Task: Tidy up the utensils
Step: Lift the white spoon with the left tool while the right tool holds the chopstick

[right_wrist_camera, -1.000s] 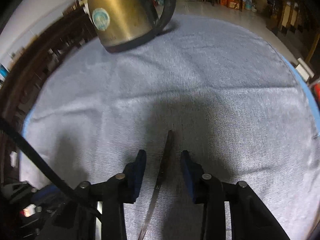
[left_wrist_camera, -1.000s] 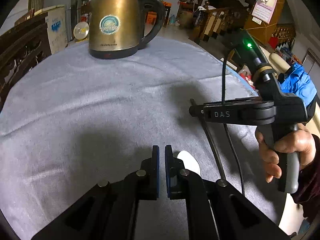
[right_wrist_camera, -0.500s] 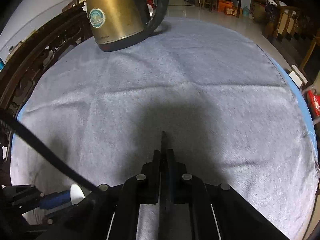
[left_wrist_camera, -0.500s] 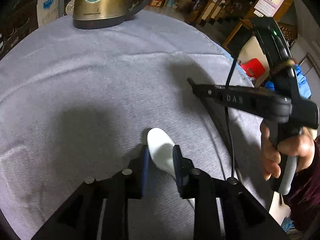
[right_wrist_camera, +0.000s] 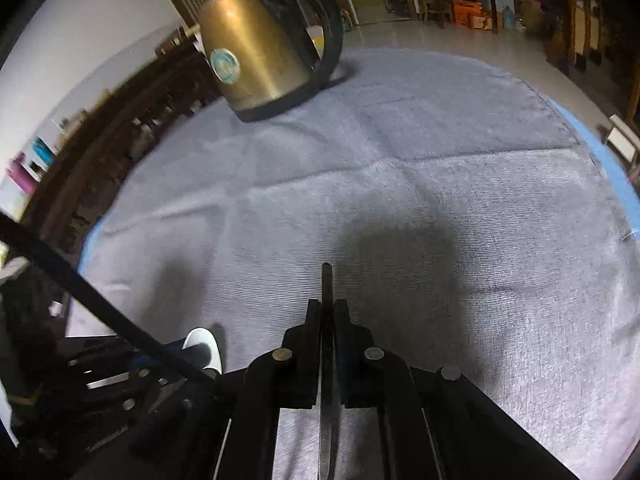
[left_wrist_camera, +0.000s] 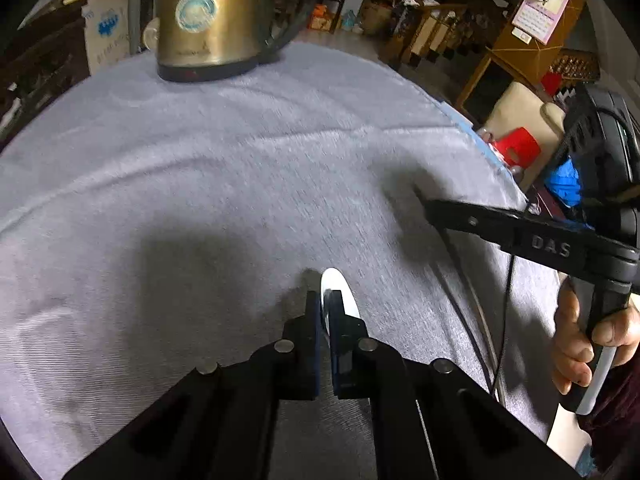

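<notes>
My left gripper (left_wrist_camera: 326, 300) is shut on a white spoon (left_wrist_camera: 340, 286), whose bowl sticks out past the fingertips just above the grey cloth (left_wrist_camera: 200, 184). My right gripper (right_wrist_camera: 327, 304) is shut on a thin dark utensil (right_wrist_camera: 326, 280). Its tip pokes forward and its paler length runs back between the fingers. In the left wrist view a hand (left_wrist_camera: 580, 340) holds the right gripper (left_wrist_camera: 430, 204) at the right, and the thin utensil (left_wrist_camera: 476, 300) slants down from it. The right wrist view shows the spoon (right_wrist_camera: 202, 350) at lower left.
A brass-coloured electric kettle (left_wrist_camera: 208, 20) with a black handle stands at the far side of the cloth-covered round table (right_wrist_camera: 608, 168). A black cable (right_wrist_camera: 100, 312) crosses the lower left of the right wrist view. Chairs and furniture surround the table.
My left gripper opened around the white spoon and then shut on it. My right gripper, open around the thin utensil, shut on it and swung a little sideways.
</notes>
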Available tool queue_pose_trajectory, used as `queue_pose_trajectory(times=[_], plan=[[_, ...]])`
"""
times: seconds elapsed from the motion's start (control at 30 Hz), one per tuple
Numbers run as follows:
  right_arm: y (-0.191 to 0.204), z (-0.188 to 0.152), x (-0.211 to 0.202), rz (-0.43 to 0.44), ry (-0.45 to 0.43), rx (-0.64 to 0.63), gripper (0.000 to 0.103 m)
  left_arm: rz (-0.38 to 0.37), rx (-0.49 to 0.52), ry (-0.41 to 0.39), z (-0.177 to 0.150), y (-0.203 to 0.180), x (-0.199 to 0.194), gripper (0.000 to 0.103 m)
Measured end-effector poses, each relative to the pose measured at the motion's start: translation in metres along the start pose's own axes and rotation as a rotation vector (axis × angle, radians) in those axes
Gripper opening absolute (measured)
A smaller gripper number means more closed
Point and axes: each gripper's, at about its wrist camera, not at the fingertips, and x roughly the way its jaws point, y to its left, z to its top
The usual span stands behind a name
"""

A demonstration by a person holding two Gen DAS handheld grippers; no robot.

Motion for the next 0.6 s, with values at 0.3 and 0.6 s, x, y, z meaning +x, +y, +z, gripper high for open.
queue_pose_trajectory(times=[0.3,0.6], plan=[[-0.006,-0.014,-0.055,0.074,-0.135,0.049,0.007,0.084,-0.062,-0.108,0.002,0.020,-0.056,0.004],[-0.018,-0.036,-0.114,0.095,-0.253,0.110,0.007,0.085,-0.128,-0.076,-0.009,0.034,-0.075,0.005]])
